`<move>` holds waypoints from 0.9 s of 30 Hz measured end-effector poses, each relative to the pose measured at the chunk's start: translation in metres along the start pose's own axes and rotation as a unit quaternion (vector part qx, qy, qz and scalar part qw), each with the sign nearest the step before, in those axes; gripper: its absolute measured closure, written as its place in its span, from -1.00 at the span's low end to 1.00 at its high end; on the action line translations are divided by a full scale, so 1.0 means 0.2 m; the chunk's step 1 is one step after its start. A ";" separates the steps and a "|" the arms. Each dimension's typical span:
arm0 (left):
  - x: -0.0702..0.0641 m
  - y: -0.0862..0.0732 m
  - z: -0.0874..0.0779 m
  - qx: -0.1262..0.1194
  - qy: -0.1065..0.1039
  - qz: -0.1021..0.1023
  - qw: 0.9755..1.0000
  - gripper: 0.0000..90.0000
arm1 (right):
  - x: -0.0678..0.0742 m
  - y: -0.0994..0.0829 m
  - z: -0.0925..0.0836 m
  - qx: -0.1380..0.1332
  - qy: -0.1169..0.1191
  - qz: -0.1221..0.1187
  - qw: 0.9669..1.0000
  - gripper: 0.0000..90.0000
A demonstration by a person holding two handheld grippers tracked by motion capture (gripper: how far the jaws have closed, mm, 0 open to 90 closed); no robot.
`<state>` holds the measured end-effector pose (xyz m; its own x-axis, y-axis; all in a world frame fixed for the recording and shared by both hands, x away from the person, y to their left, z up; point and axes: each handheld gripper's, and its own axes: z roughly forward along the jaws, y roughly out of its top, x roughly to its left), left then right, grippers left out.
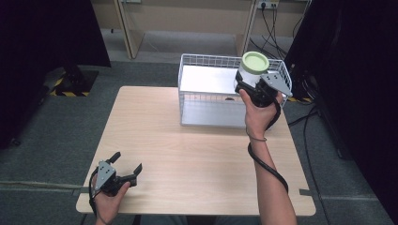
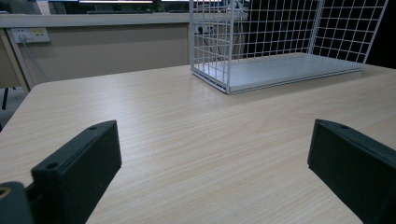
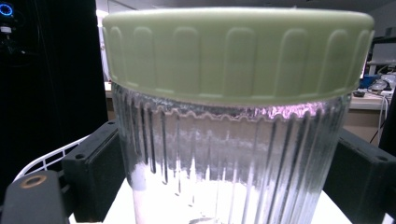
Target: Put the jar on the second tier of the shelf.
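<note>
A clear ribbed jar (image 1: 252,70) with a pale green screw lid (image 3: 238,46) is held upright above the right end of the white wire basket (image 1: 206,61). My right gripper (image 1: 248,86) is shut on the jar (image 3: 229,163), its black jaws pressing both sides of the glass. Near the table's front left corner my left gripper (image 1: 126,162) rests low over the wood, open, with nothing between its jaws. In the left gripper view the basket (image 2: 280,70) stands ahead and to the right.
The light wooden table (image 1: 187,154) has rounded corners and grey floor around it. The basket has a solid pale floor and tall wire walls. A black cable trails down the right forearm. Dark cabinets stand at both sides; wall sockets lie behind.
</note>
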<state>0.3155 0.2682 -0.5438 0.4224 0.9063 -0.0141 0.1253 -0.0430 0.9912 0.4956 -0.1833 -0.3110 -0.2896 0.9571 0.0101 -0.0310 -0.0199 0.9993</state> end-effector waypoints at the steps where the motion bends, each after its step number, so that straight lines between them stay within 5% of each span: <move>1: 0.00 0.00 0.00 0.000 0.000 0.000 1.000 -0.95 | 0.00 0.00 0.01 0.001 0.000 0.001 1.000 -0.74; 27: 0.00 0.00 0.00 -0.001 -0.001 -0.001 1.000 -0.95 | -0.07 0.03 0.22 0.024 -0.025 0.006 0.999 -0.74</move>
<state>0.3156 0.2684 -0.5439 0.4235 0.9057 -0.0161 0.1249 -0.0408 0.9913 0.5416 -0.1845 -0.3039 -0.2423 0.9699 0.0233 0.0184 -0.0194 0.9996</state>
